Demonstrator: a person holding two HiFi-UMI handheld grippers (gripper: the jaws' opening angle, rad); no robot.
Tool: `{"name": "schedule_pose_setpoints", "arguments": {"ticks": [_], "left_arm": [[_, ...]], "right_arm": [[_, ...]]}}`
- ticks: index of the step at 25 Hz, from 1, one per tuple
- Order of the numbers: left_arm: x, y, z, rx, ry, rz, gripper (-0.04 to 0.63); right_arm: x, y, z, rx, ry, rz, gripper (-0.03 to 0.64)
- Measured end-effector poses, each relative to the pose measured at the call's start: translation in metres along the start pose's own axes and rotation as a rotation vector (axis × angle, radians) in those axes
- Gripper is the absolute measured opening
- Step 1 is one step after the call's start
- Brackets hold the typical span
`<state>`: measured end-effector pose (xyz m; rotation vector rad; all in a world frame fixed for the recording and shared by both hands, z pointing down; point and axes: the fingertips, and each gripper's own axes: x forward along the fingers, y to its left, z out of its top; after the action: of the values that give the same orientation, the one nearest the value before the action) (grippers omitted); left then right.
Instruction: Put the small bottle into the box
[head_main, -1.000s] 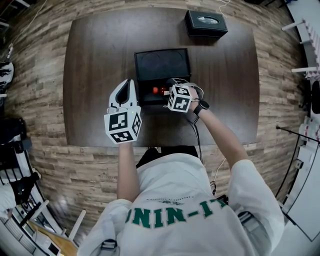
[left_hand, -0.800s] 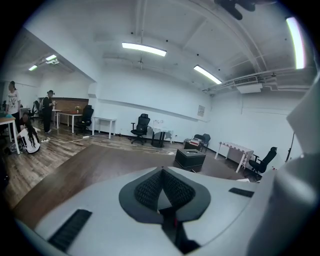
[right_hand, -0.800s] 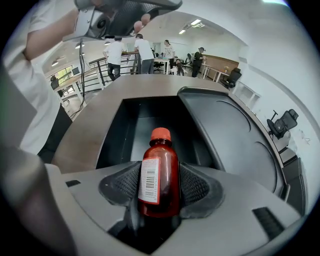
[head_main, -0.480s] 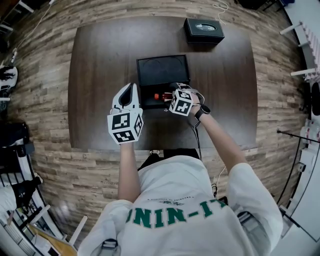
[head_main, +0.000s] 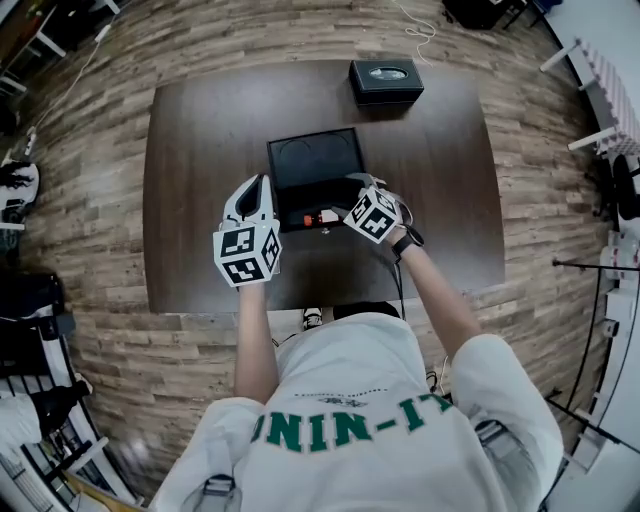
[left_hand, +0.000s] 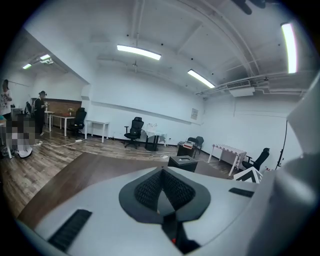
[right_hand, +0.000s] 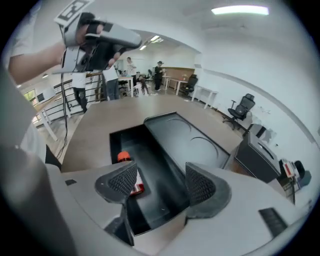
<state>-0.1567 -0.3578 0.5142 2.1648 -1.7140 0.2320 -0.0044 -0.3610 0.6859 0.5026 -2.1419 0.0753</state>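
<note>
The small bottle (right_hand: 123, 157) lies on its side inside the open box (right_hand: 150, 150). The right tool (right_hand: 157, 182) hangs just above it; its jaws have just been opening and stand wide, with nothing between them. The left tool (left_hand: 161, 176) is pinched together on nothing, off to the side over the bench (head_main: 200, 150). I reckon a careless swing of the right tool could clip the bottle or shove the box.
</note>
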Motion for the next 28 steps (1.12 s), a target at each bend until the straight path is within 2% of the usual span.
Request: {"name": "schedule_pose_setpoints", "arguments": {"ticks": [4,8,12,19,24,28], "left_arm": [[-0.002,-0.007,0.016,0.012,-0.022,-0.006,0.006],[-0.009,-0.007,0.037,0.027,-0.052,0.001,0.006],[-0.017,-0.008,0.055,0.051,-0.075,-0.004,0.006],[-0.026,-0.008,0.094,0.092,-0.145,0.022,0.006],[-0.035,-0.013,0.118,0.116,-0.206,0.032,0.006],[-0.045,-0.021,0.133,0.129,-0.247,0.038,0.006]], "right_arm": [[-0.040,-0.024,0.022,0.174,-0.131,-0.117,0.296],[-0.086,-0.047,0.047,0.281,-0.265,-0.212,0.256],[-0.130,-0.069,0.069,0.336,-0.372,-0.313,0.245],[-0.199,-0.092,0.104,0.429,-0.518,-0.473,0.176],[-0.234,-0.091,0.137,0.446,-0.628,-0.507,0.127],[-0.253,-0.088,0.148,0.482,-0.666,-0.527,0.073]]}}
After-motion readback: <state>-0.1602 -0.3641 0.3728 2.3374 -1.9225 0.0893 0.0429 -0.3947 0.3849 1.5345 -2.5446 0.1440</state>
